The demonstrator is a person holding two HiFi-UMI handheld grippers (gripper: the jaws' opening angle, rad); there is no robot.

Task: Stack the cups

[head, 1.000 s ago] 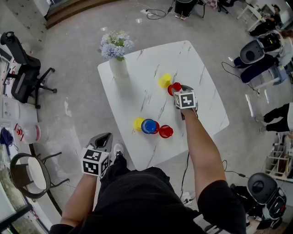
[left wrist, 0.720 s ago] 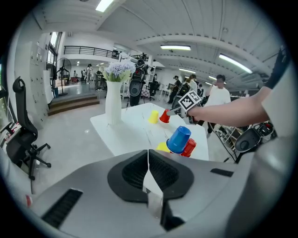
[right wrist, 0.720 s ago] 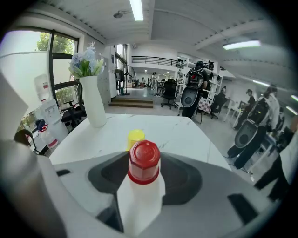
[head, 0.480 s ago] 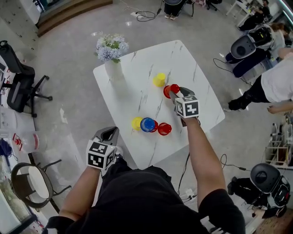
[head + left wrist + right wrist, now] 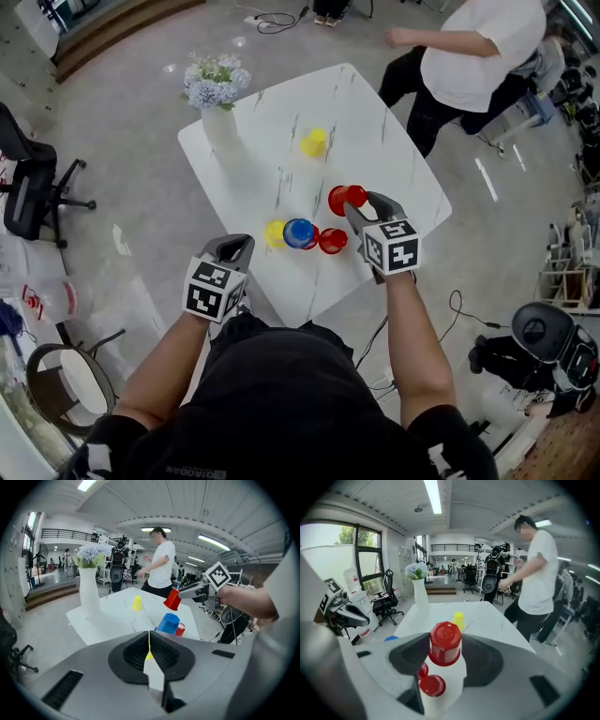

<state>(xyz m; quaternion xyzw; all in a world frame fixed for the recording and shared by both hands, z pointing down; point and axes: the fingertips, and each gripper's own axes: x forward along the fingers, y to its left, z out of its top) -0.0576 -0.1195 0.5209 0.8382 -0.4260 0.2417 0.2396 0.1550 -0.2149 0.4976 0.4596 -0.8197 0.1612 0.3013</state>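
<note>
Right tool (image 5: 364, 211) clamps a red cup (image 5: 345, 198), raised over the desk (image 5: 375, 141) at frame centre-right. Left tool (image 5: 149, 649) is closed, empty. Risk: the tilted cup may snag and topple the blue cup (image 5: 300, 232) when lowered.

The bench (image 5: 367, 141) top is white with grey marble veining, smooth and faintly glossy. The red cup (image 5: 445, 648) gripped in the right tool (image 5: 445, 639) looks like shiny hard plastic, like the blue cup (image 5: 300, 232). That tool and the left tool (image 5: 149, 641) are matt grey plastic. The vase (image 5: 217, 131) is matt white.
</note>
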